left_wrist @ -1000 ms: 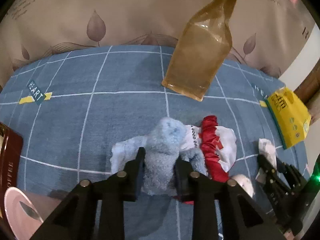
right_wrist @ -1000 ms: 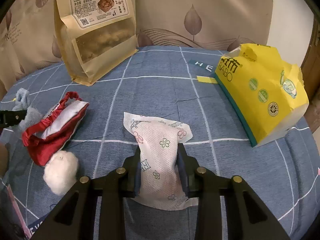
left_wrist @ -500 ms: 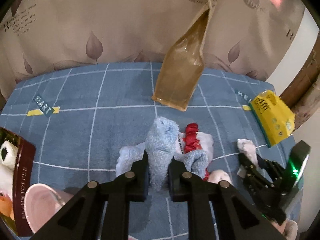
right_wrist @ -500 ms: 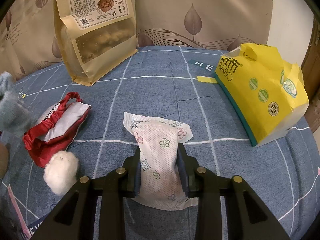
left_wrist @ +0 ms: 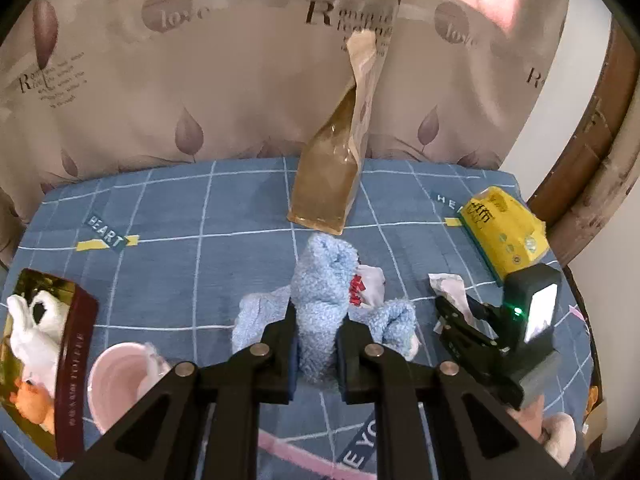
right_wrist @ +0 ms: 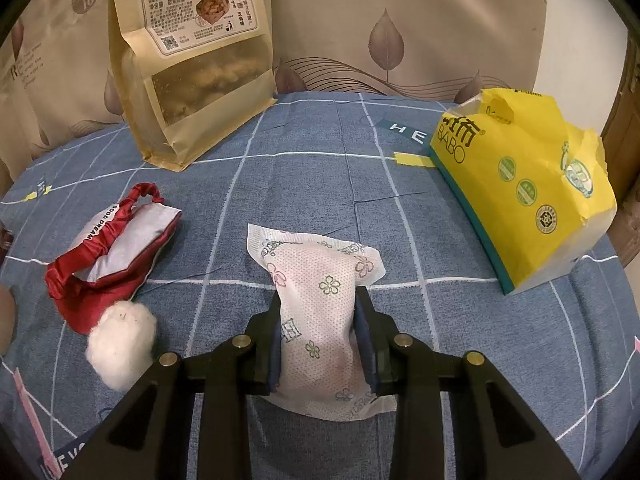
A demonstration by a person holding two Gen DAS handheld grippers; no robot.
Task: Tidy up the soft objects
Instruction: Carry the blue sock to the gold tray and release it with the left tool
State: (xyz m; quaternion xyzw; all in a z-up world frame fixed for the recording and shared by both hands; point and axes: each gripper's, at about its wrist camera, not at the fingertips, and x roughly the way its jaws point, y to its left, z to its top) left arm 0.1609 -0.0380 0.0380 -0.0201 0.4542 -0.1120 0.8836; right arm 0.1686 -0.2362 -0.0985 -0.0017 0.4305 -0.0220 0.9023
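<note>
My left gripper point(left_wrist: 318, 342) is shut on a fluffy light-blue sock point(left_wrist: 322, 284) and holds it up off the blue checked bedspread point(left_wrist: 224, 208); its loose ends hang down on both sides. Behind the sock peeks the red and white sleep mask point(left_wrist: 366, 284). My right gripper point(right_wrist: 318, 330) is shut on a white flower-printed pad pouch point(right_wrist: 316, 284) that lies on the bedspread. It also shows in the left wrist view as the right gripper point(left_wrist: 450, 314). The sleep mask point(right_wrist: 112, 252) and a white cotton ball point(right_wrist: 120, 340) lie left of the pouch.
A brown snack bag point(right_wrist: 196, 64) stands at the back against the curtain. A yellow tissue pack point(right_wrist: 524, 200) lies on the right. At the left sit a dark red tin with a soft toy point(left_wrist: 44, 356) and a pink bowl point(left_wrist: 116, 380).
My left gripper has closed tighter on the blue sock and lifted it off the bedspread, so more of the bed shows. The right gripper and its pouch have not moved.
</note>
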